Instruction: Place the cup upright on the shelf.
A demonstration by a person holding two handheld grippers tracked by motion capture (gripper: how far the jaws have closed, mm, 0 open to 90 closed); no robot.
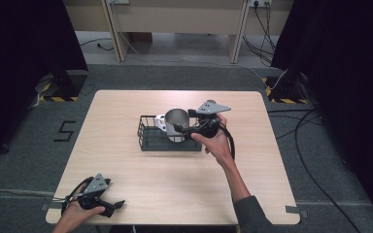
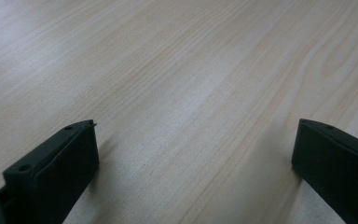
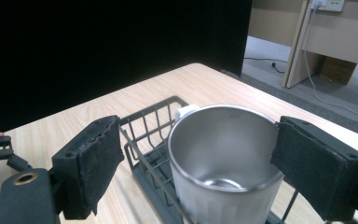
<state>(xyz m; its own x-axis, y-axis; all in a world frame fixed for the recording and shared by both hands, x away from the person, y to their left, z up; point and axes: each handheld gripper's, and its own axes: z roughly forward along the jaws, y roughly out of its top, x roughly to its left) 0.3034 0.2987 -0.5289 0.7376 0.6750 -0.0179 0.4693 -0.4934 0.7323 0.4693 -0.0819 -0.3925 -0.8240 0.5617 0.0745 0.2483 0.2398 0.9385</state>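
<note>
A steel mug [image 1: 176, 124] [image 3: 223, 163] stands upright in a black wire basket [image 1: 148, 141] [image 3: 149, 126] at the middle of the table. My right gripper [image 1: 182, 131] [image 3: 200, 140] is open with its jaws on either side of the mug's rim; the left jaw stands clear of it and the right jaw is at the rim. A white object [image 1: 160, 121] [image 3: 185, 112] lies in the basket behind the mug, mostly hidden. My left gripper [image 1: 116, 206] [image 2: 193, 140] is open low over the bare tabletop at the front left, with nothing between its jaws.
The wooden table [image 1: 175, 189] has open surface in front of and around the basket. Black curtains hang on both sides. Cables run over the floor at the right, and desk legs stand behind the table.
</note>
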